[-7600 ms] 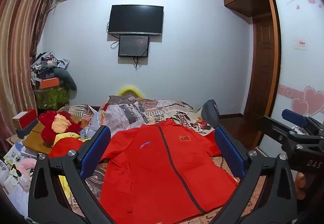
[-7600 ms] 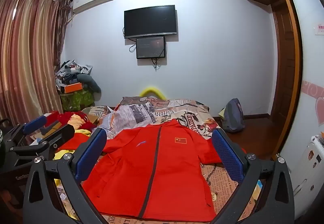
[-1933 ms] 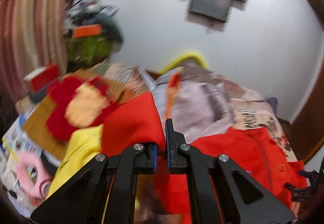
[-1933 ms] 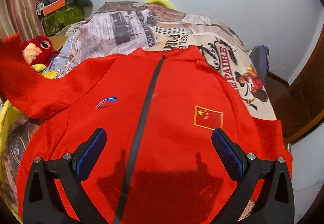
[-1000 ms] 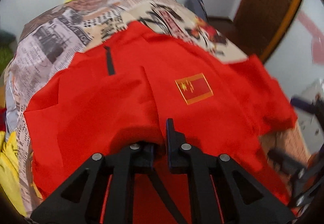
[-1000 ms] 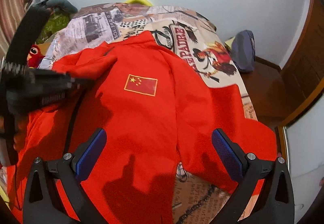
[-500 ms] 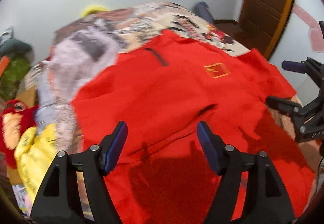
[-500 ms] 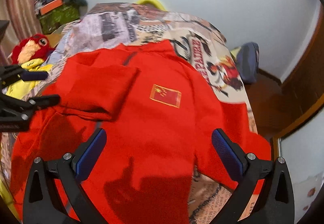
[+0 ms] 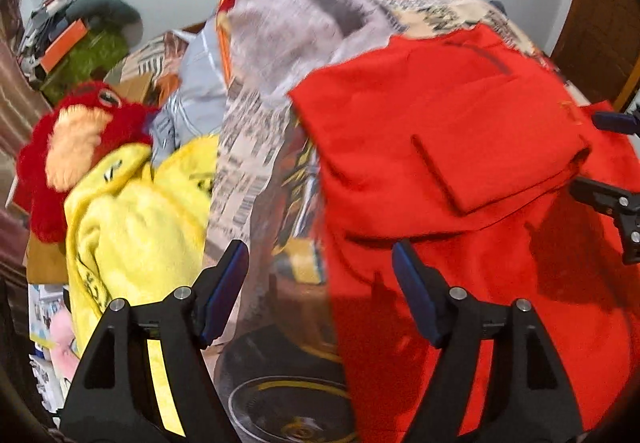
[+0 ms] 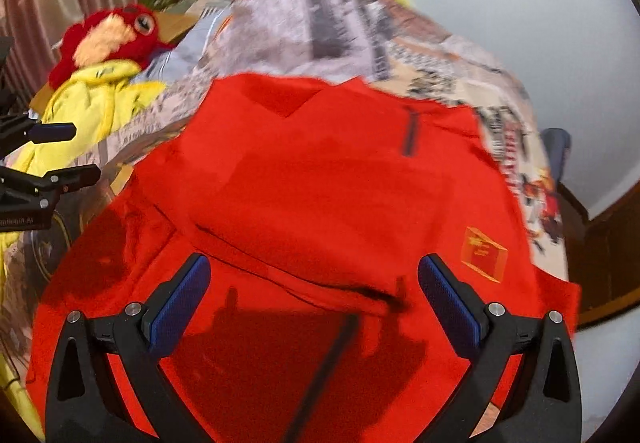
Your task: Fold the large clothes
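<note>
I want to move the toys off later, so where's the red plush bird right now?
The red plush bird sits at the upper left in both wrist views, on top of the yellow plush at the bed's left edge, clear of the red jacket.

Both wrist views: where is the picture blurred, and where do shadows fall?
Left wrist view: bedspread smeared by motion, tongs sharp, their shadow dark on the red jacket. Right wrist view: far bed blurred, flag patch doubled, tongs shadow on the jacket.
</note>
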Demonstrator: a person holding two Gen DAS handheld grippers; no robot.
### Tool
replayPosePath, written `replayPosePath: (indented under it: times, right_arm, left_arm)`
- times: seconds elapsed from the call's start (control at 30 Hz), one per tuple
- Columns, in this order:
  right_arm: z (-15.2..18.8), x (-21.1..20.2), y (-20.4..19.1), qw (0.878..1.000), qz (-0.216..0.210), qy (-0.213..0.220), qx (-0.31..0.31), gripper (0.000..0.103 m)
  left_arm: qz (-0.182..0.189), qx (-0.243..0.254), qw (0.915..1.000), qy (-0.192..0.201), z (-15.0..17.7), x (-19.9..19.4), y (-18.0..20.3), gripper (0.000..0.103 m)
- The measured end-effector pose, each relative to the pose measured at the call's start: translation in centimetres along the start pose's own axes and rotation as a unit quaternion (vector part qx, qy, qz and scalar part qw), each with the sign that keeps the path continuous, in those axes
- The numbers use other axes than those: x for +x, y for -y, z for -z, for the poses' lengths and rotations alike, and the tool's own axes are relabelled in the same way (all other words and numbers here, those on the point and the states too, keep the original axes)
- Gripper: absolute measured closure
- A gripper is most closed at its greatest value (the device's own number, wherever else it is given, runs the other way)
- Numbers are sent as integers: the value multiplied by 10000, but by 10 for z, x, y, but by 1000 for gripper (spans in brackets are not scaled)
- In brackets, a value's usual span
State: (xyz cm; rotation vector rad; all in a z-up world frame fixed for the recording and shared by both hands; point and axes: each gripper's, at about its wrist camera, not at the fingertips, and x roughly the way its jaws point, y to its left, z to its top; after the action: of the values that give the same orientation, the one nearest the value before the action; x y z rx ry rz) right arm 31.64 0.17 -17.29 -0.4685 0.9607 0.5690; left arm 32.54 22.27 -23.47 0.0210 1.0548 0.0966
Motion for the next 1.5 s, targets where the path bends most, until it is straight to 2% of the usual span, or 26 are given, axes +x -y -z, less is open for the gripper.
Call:
replayPosePath:
  times: [0.23, 0.4, 0.47, 0.53, 0.57, 0.63, 0.67, 0.87, 1.1, 1.27, 1.5]
  right_arm:
    - [-10, 54, -30, 9981, -76, -555, -261, 2]
    - [-12, 70, -45, 9969, 248, -409, -631, 11]
    - [-13, 69, -46, 9970, 337, -213, -657, 29]
    - [-16, 66, -45, 9976, 388, -86, -573, 60]
    - [-19, 66, -44, 9979, 320, -66, -552, 65]
    - [-22, 64, -43, 9988, 141, 0, -476, 93]
    - [-23, 62, -42, 9989, 166, 27, -439, 97]
    - [-22, 16, -10, 9960, 496, 733, 118, 97]
    - [-10, -56, 67, 9780, 952, 1397, 1221, 97]
    - [19, -82, 115, 9637, 1119, 1450, 1941, 97]
    - [70, -75, 146, 9569, 1212, 976, 2453, 97]
  left_arm:
    - [-38, -22, 9996, -295, 10, 44, -7, 30]
    - [-51, -32, 9989, -458, 7, 73, -3, 30]
    - [-37, -72, 9987, -511, 5, 83, 0, 30]
    - [-48, -148, 9988, -469, 3, 88, 2, 27]
    - [-63, -195, 9988, -453, 1, 90, 3, 26]
    - [-138, -295, 9986, -428, -2, 91, 5, 26]
    - [-146, -336, 9985, -417, -3, 91, 6, 26]
    - [-359, -639, 9966, -381, -3, 93, 3, 26]
    - [-533, -1161, 9917, -115, -4, 80, -16, 26]
    - [-624, -1481, 9870, -45, -4, 78, -28, 24]
    - [-662, -1756, 9820, -231, 5, 88, -34, 22]
